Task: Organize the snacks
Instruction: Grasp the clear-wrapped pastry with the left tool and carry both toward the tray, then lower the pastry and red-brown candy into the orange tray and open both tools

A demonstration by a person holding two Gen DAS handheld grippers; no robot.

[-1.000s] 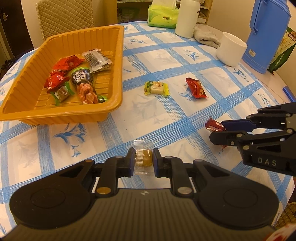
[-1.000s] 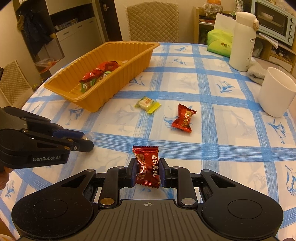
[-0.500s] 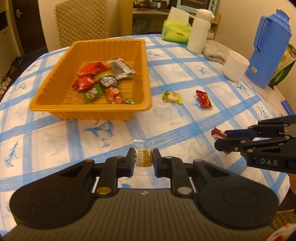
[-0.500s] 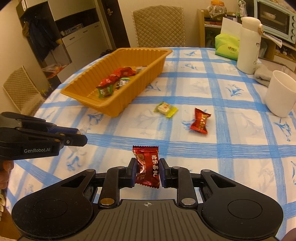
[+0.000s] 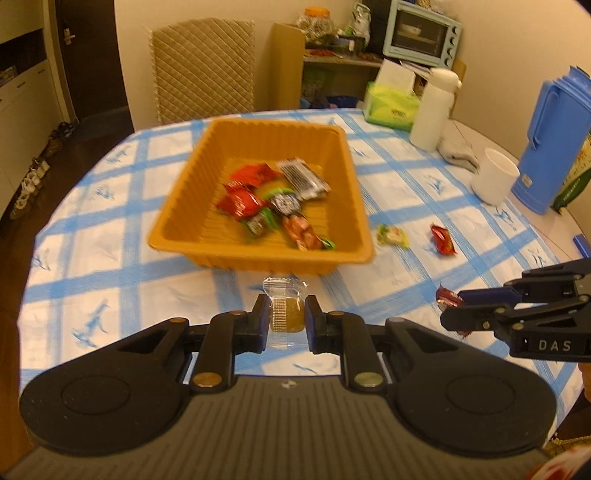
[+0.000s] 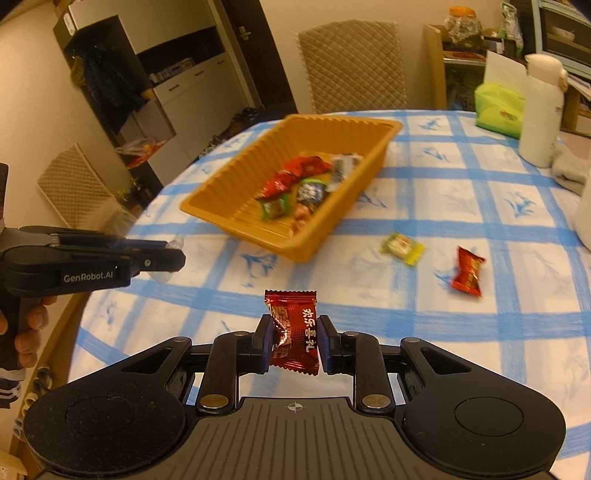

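Round table (image 5: 110, 236) in blue-checked cloth; chair (image 5: 203, 70) and oven (image 5: 421, 33) beyond. Orange tray (image 5: 177, 225) held snacks. Right of tray: yellow sweet (image 5: 392, 235), red sweet (image 5: 443, 240). Left gripper (image 5: 287, 318) pinched clear candy (image 5: 285, 306); right gripper (image 6: 295, 334) pinched red candy (image 6: 295, 332), both nearer than the tray.

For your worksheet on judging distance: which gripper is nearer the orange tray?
Left. The left gripper, shut on a clear-wrapped candy, hangs just short of the orange tray's near wall; the right gripper, shut on a red candy, sits further back.
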